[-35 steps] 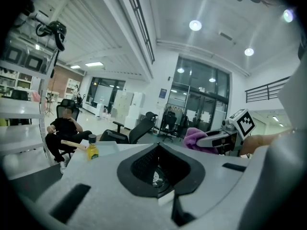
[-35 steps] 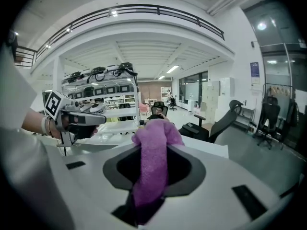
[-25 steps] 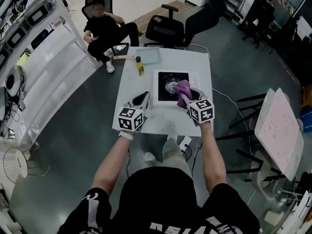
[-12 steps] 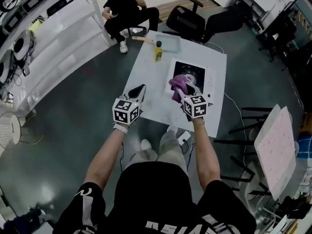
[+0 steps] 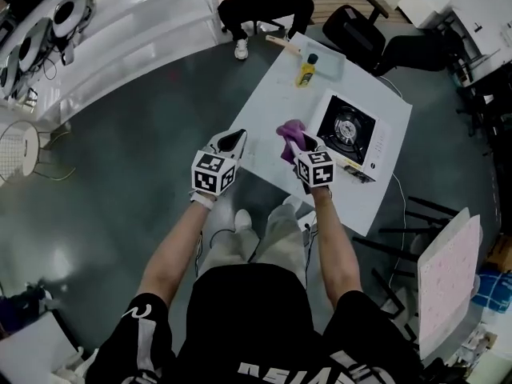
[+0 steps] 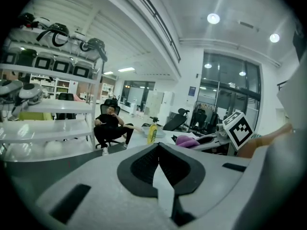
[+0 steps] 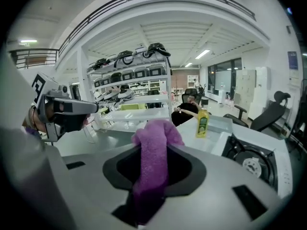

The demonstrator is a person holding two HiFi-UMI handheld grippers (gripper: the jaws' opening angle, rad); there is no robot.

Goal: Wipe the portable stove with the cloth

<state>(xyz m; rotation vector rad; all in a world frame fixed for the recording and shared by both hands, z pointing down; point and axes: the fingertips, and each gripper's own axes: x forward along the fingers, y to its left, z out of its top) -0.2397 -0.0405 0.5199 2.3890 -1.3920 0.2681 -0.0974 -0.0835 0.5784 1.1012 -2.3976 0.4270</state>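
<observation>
The right gripper (image 5: 294, 144) pinches the cloth (image 5: 289, 130) in its jaws near the stove (image 5: 353, 131), apparently ready to wipe; the left gripper (image 5: 234, 139), jaws pressed together and empty, hangs farther from the stove.

Purple cloth (image 7: 152, 150) looked fuzzy and napped, portable stove (image 5: 378, 139) had a smooth white painted body with a dark metal burner (image 5: 347, 129), tabletop (image 5: 276, 102) was smooth matt white, floor (image 5: 120, 158) shone glossy grey.

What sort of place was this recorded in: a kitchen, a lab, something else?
Probably a lab or workshop hall, not a kitchen: white shelving racks loaded with equipment, rolling office chairs, and the portable stove sitting on a plain white table.
</observation>
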